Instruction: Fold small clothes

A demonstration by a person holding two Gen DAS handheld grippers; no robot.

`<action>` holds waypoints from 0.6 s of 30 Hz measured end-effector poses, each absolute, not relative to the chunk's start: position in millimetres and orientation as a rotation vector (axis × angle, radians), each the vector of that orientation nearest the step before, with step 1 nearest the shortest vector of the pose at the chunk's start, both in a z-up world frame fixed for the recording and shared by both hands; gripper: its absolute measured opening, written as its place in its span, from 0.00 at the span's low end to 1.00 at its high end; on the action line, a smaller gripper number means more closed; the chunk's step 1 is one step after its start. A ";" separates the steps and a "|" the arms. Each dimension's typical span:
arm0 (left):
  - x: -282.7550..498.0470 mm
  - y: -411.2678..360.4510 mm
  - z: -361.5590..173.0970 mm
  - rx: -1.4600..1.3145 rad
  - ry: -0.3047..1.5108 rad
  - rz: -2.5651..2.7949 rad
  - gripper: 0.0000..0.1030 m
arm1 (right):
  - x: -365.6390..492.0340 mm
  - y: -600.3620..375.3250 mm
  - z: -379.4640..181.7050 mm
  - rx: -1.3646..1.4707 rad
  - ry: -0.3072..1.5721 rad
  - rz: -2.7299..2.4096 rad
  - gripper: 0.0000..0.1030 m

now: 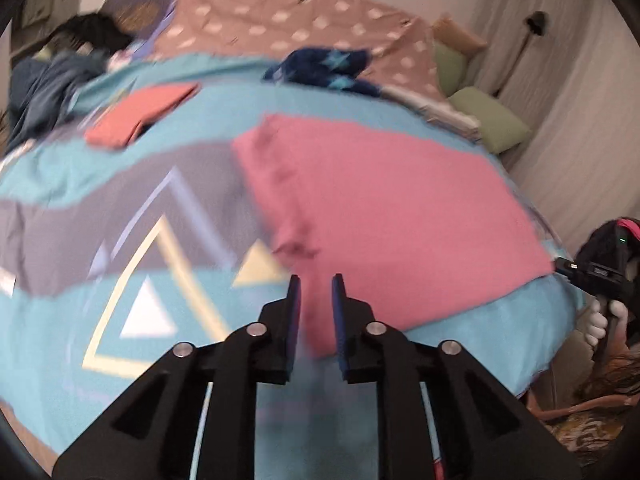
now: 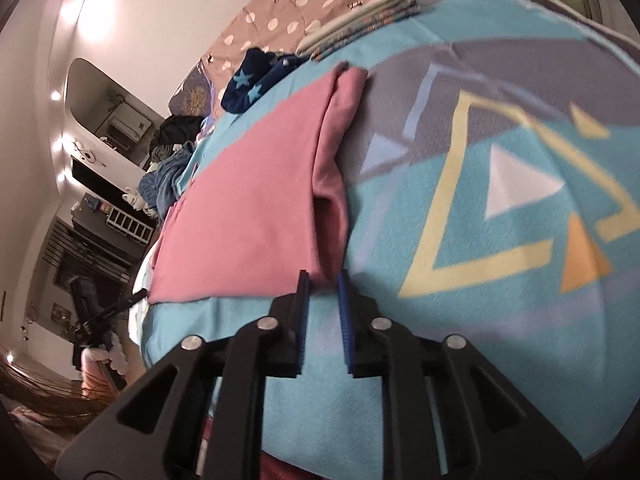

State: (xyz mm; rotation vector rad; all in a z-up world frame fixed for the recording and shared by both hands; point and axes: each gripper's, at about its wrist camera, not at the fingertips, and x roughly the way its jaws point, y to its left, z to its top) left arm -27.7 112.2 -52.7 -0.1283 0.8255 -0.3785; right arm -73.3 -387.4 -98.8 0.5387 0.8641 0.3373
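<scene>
A pink garment (image 1: pixel 384 208) lies flat on the blue patterned blanket (image 1: pixel 120 184); in the right wrist view it (image 2: pixel 248 208) shows a folded strip along its right side. My left gripper (image 1: pixel 316 284) is open and empty, its fingertips just over the garment's near left corner. My right gripper (image 2: pixel 325 280) is open and empty, its fingertips at the garment's near edge below the folded strip. The right gripper also shows at the far right of the left wrist view (image 1: pixel 600 276).
A folded salmon garment (image 1: pixel 140 114) lies at the back left. A navy star-patterned cloth (image 1: pixel 324 66) lies behind, near a stack of folded clothes (image 2: pixel 360 20). Green pillows (image 1: pixel 492 120) sit at the right, and a dark clothes pile (image 1: pixel 56 76) at the far left.
</scene>
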 end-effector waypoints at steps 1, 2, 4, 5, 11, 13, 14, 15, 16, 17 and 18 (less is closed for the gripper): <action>-26.0 93.9 -41.0 -0.122 0.789 -0.446 0.33 | -71.1 -391.9 -93.6 0.547 0.844 0.334 0.23; -23.4 73.4 -33.5 -0.103 0.769 -0.513 0.37 | -69.9 -395.2 -91.8 0.554 0.832 0.333 0.25; -20.2 30.3 -28.2 -0.058 0.763 -0.660 0.41 | -65.3 -399.9 -88.0 0.560 0.815 0.329 0.27; -17.7 6.3 -29.1 -0.038 0.775 -0.740 0.41 | -61.4 -401.2 -86.8 0.555 0.814 0.326 0.28; -13.9 -138.5 -53.8 0.094 0.868 -1.125 0.41 | -37.9 -409.2 -88.5 0.562 0.822 0.320 0.29; -8.9 -171.7 -60.9 0.112 0.900 -1.186 0.41 | -26.8 -416.7 -88.1 0.575 0.826 0.312 0.29; -5.3 -184.9 -63.7 0.124 0.915 -1.203 0.41 | -21.7 -420.4 -87.5 0.580 0.829 0.313 0.29; -4.3 -194.5 -66.2 0.133 0.926 -1.217 0.41 | -15.5 -423.9 -86.7 0.582 0.831 0.315 0.30; -3.9 -203.0 -68.8 0.145 0.938 -1.230 0.41 | -9.6 -425.7 -86.1 0.580 0.833 0.315 0.32; -10.0 -211.1 -72.0 0.163 0.951 -1.238 0.41 | -2.6 -428.5 -85.1 0.573 0.838 0.316 0.33; -10.4 -218.9 -75.8 0.190 0.967 -1.242 0.44 | 1.7 -429.4 -85.3 0.567 0.841 0.319 0.36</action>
